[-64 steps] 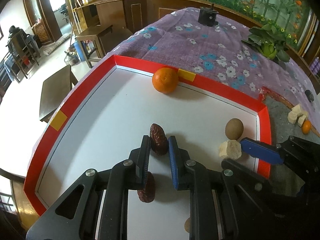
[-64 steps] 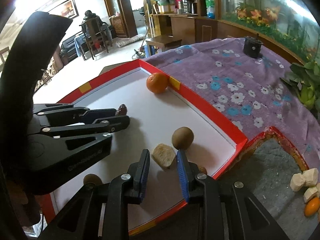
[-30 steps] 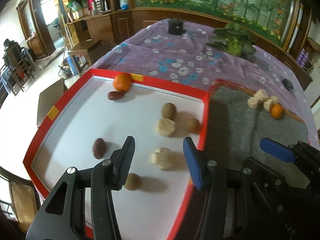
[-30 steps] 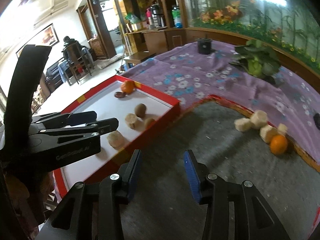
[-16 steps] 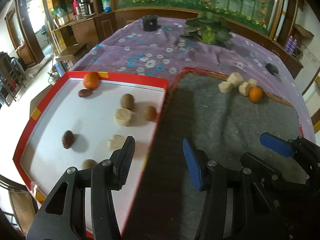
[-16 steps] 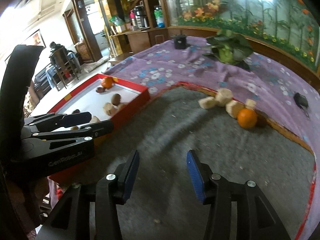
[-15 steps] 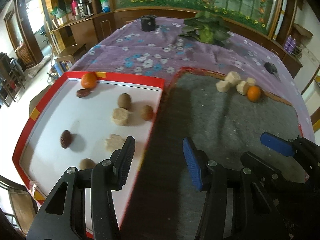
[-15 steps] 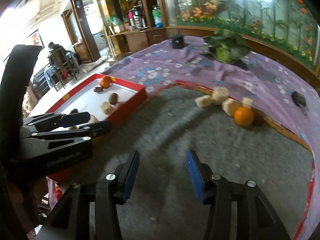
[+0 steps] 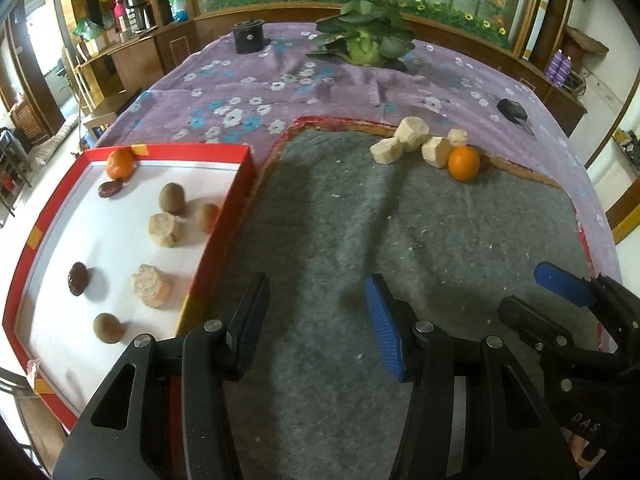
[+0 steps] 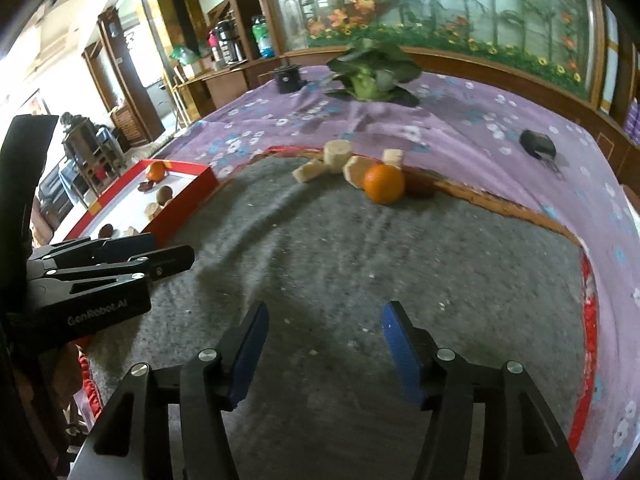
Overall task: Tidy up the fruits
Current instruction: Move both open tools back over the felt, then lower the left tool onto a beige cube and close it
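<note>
Both grippers are hovering over the grey felt mat (image 9: 440, 232), holding nothing. The left gripper (image 9: 316, 320) is standing partly open; the right gripper's (image 10: 324, 344) jaws are opening. 1 orange (image 10: 384, 184) is lying well ahead beside 4 pale chunks (image 10: 338, 152); the red tray (image 9: 228, 216) is sitting left.

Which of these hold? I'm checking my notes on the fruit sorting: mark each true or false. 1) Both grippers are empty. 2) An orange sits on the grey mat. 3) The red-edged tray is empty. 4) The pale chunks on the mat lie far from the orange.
1) True: left gripper and right gripper hold nothing; the right's jaws are opening.
2) True: orange on grey mat.
3) False: red-edged tray holds fruits, including a second orange.
4) False: pale chunks lie beside it.
</note>
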`<state>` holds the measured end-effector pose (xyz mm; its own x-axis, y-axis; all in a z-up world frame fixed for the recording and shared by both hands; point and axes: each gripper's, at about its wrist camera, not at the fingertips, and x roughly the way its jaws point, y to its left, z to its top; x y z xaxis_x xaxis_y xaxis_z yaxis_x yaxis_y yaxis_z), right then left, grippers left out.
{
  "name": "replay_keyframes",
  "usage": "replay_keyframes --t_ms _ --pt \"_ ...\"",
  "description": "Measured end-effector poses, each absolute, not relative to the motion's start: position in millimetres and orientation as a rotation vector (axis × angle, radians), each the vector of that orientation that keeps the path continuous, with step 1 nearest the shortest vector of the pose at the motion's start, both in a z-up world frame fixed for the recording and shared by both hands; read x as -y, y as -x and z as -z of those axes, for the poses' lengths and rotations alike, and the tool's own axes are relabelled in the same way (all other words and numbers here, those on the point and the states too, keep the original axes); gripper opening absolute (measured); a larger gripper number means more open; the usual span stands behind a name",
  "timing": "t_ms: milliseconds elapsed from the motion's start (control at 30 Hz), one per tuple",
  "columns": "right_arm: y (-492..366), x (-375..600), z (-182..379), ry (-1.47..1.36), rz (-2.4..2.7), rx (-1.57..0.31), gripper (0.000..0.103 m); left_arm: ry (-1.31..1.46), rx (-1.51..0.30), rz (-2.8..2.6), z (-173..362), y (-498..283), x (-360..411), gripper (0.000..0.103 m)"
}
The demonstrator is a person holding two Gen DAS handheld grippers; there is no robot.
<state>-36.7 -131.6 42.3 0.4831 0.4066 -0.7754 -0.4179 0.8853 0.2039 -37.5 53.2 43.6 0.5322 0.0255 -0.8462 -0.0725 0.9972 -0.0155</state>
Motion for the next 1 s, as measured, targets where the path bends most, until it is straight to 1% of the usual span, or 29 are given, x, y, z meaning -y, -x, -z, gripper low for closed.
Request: replay_keyframes --t_ms 600,1000 --pt "15.7 169.5 -34.1 0.0 -0.421 -0.963 0.059 0.016 -1.027 -0.023 -38.1 3.7 -21.9 0.05" --pt "5.6 175.5 -31.6 -0.004 -0.428 -0.971 0.059 0.032 -1.051 -0.043 -32.2 -27.9 -32.8 0.05"
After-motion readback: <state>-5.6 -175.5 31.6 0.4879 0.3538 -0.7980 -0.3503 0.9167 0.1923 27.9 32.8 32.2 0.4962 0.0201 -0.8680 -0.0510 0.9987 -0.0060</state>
